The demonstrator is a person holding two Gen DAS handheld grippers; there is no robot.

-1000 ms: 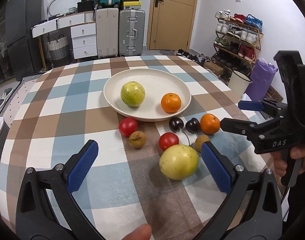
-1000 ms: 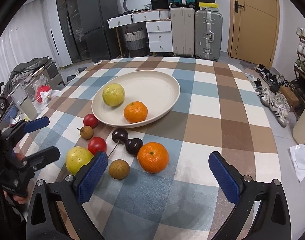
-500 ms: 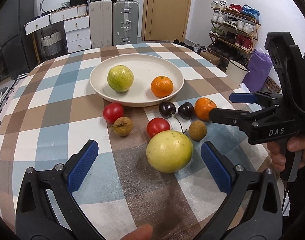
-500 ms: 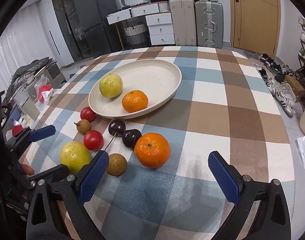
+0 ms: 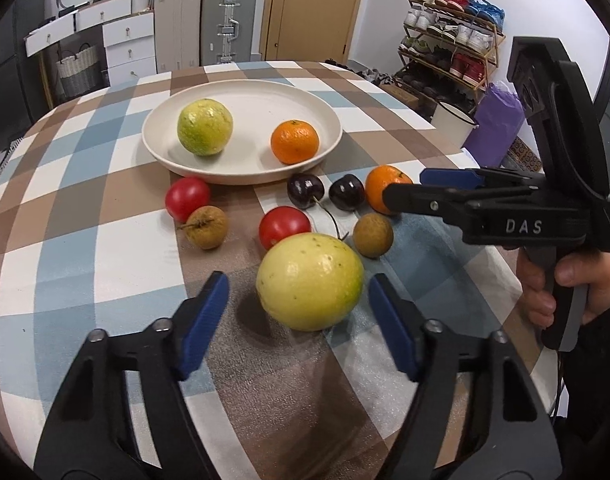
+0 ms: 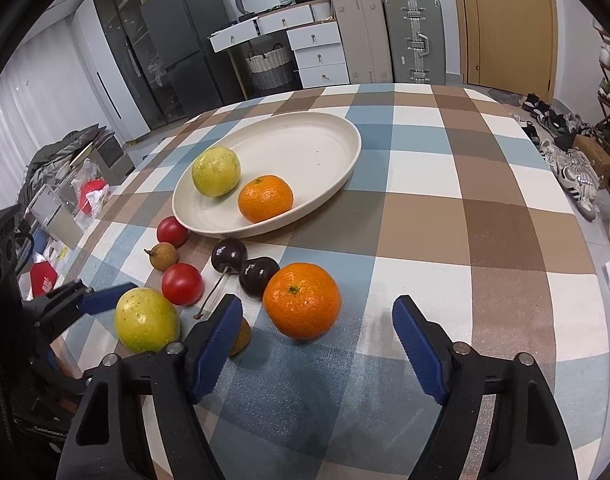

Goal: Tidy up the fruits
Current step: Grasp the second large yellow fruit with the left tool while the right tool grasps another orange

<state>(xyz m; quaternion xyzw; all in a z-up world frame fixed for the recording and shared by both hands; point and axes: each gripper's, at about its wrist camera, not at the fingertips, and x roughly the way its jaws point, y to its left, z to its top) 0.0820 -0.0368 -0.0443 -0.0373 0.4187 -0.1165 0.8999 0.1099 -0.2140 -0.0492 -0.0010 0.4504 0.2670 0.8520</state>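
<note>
The left claw (image 5: 297,316) stands apart, its blue pads flanking the large round yellow-green fruit (image 5: 309,281) on the checked cloth surface (image 5: 85,240), clear of the skin on both sides. The fruit lies dead ahead, just short of the cream plate (image 5: 241,168). The right claw (image 6: 317,344), also apart, faces the loose round orange mandarin (image 6: 302,301), left of centre.
</note>
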